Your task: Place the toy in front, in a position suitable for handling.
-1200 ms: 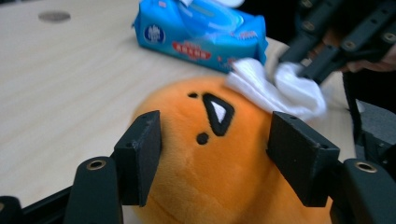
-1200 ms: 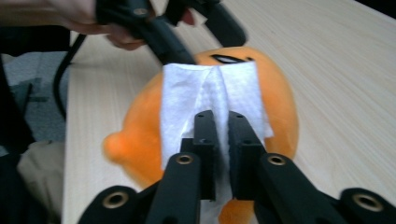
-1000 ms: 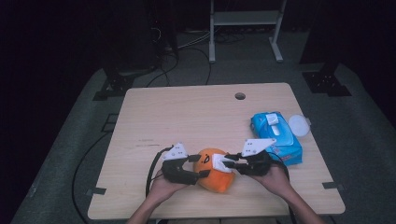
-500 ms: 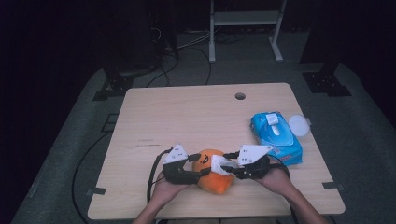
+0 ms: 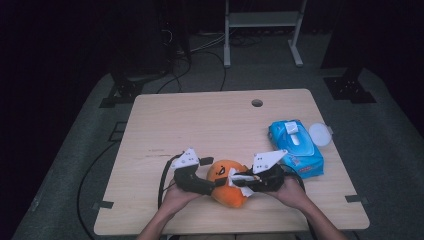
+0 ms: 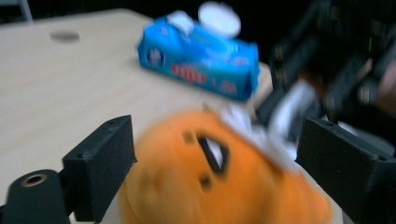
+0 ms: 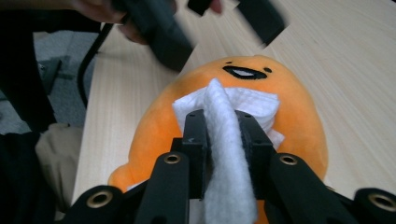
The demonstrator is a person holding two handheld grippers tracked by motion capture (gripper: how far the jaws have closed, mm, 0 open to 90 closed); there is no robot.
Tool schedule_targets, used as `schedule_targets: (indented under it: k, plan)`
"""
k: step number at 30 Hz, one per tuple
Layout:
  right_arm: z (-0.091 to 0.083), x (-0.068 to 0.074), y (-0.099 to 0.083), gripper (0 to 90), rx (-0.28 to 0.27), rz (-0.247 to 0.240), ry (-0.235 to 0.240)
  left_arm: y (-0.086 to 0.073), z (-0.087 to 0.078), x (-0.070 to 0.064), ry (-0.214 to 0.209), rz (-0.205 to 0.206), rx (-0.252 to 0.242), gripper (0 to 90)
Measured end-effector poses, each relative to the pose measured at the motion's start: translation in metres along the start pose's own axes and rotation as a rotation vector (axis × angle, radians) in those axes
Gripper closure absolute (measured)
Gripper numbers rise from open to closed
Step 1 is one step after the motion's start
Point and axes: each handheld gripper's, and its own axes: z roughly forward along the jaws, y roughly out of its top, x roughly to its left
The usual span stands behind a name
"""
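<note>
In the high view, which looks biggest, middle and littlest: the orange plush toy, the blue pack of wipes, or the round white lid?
1. Blue pack of wipes and orange plush toy: too alike to rank, since the claws cover part of the toy.
2. Round white lid: clearly smallest.

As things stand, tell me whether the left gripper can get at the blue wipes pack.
Probably not directly. The left gripper sits open around the orange plush toy, and the toy and the right gripper, shut on a white wipe, lie between it and the blue wipes pack.
</note>
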Motion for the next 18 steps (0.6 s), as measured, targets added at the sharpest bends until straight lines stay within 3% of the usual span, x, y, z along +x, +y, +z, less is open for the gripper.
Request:
schedule_targets:
  k: [2,4,6,11,14,15,18]
  plan:
    - [0.000,0.000,0.000,76.9,0.000,-0.002,-0.005,0.001,0.002,0.002,-0.004,-0.002,-0.004,12.2]
    - [-0.002,0.001,0.000,78.1,0.000,0.007,-0.014,0.002,0.010,0.006,0.016,-0.011,0.081,18.7]
    - [-0.007,-0.001,-0.002,79.2,0.000,0.018,-0.032,-0.004,0.016,0.009,0.002,-0.032,0.147,23.3]
    - [-0.021,-0.006,-0.018,81.8,0.017,0.058,-0.085,-0.012,0.009,0.008,0.000,-0.060,0.134,27.0]
    - [-0.025,-0.009,-0.025,81.8,0.022,0.082,-0.109,-0.016,0.001,-0.002,-0.027,-0.033,0.153,27.1]
    - [-0.023,-0.010,-0.027,81.8,0.023,0.086,-0.120,-0.016,-0.005,-0.007,-0.047,0.009,0.166,26.4]
    - [-0.021,-0.011,-0.026,81.9,0.025,0.088,-0.124,-0.013,-0.008,-0.009,-0.035,0.061,0.164,20.5]
